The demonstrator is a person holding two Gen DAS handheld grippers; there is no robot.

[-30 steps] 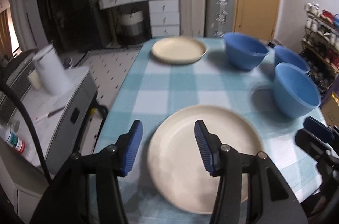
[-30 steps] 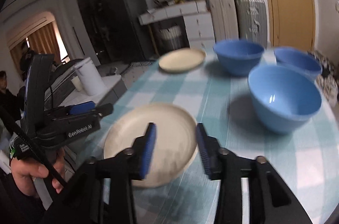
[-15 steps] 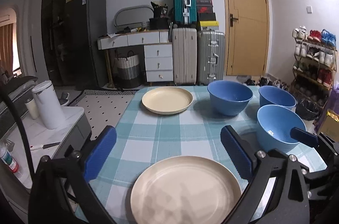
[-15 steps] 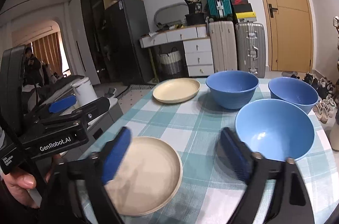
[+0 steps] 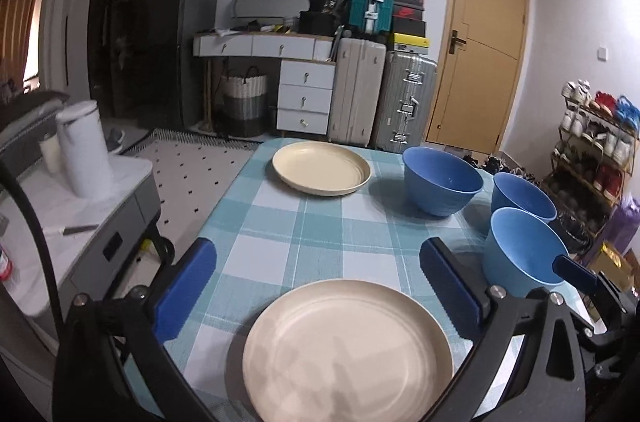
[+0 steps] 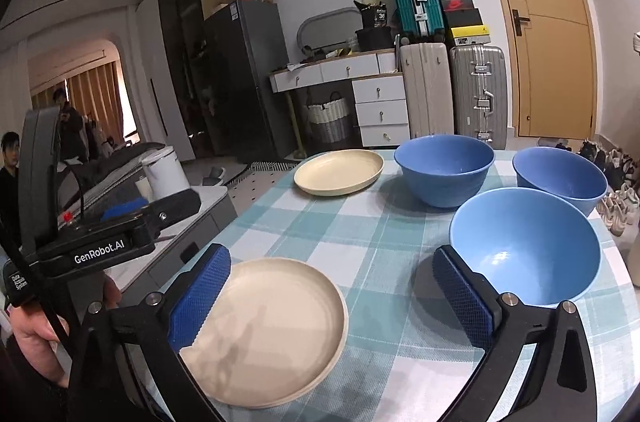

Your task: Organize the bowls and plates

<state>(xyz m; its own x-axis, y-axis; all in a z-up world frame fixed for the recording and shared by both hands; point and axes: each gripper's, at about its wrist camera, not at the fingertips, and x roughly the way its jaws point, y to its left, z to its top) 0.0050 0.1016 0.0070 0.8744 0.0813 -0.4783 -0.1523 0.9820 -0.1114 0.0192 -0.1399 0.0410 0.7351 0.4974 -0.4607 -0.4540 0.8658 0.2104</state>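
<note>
"GenRobot.AI" reads on the left hand-held gripper (image 6: 120, 218); both it and the right hand-held gripper (image 6: 332, 298) have just been opening and hold nothing. Near plate (image 5: 348, 350) lies at the table (image 5: 320, 242) edge; far plate (image 5: 321, 173) and three bowls (image 6: 524, 246) sit apart beyond.

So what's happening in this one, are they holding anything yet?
Nothing is held yet. A person has a gripper in each hand over a checked tablecloth. The left gripper and the right gripper have both just been opening, and their fingers now stand wide apart with nothing pressed between them. The near cream plate lies flat just ahead of them. A second cream plate and three blue bowls sit apart farther back, unstacked.
</note>
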